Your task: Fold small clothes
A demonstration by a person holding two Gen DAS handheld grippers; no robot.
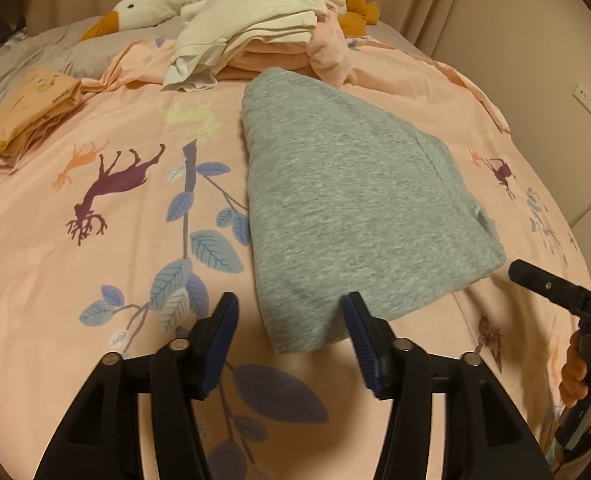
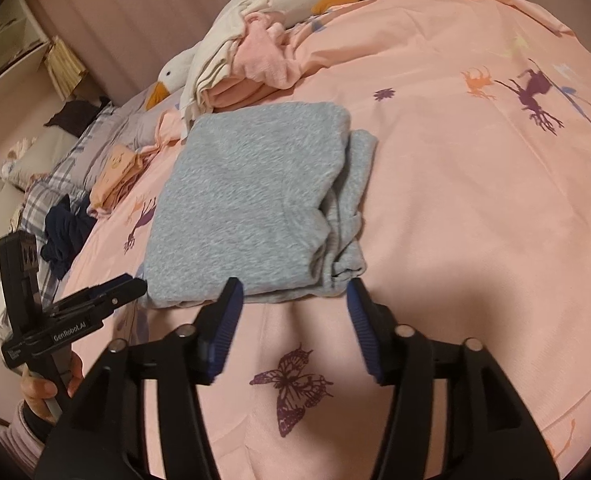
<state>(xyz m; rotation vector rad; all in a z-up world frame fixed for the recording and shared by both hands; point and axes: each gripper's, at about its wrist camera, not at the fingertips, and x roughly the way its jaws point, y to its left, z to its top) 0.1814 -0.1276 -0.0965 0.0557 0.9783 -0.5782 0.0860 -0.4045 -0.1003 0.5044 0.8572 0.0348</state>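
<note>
- At far left of the left wrist view, on the pink printed bed cover (image 1: 95, 280): a small folded peach garment (image 1: 31, 108), well apart from the rest.
- Further back, left of centre: a white goose plush (image 1: 151, 10) lying behind a heap of cream and pink clothes (image 1: 255, 40).
- Centre: folded grey garment (image 1: 355, 200) lying flat on the bed cover, far end just beside the heap, near corner reaching in between the blue-padded fingers (image 1: 219, 344).
- Left gripper (image 1: 291, 308): fingers spread fairly wide, gripping nothing; the right-hand pad close to the grey cloth's near edge, contact not clear.
- Far right of that view: the other tool's black tip and a hand (image 1: 575, 372) on its handle.
- Right wrist view: right gripper (image 2: 295, 292) with fingers parted about as wide, holding nothing, tips just at the near edge of the grey garment (image 2: 247, 200), its looser folded layers bunched on the right side.
</note>
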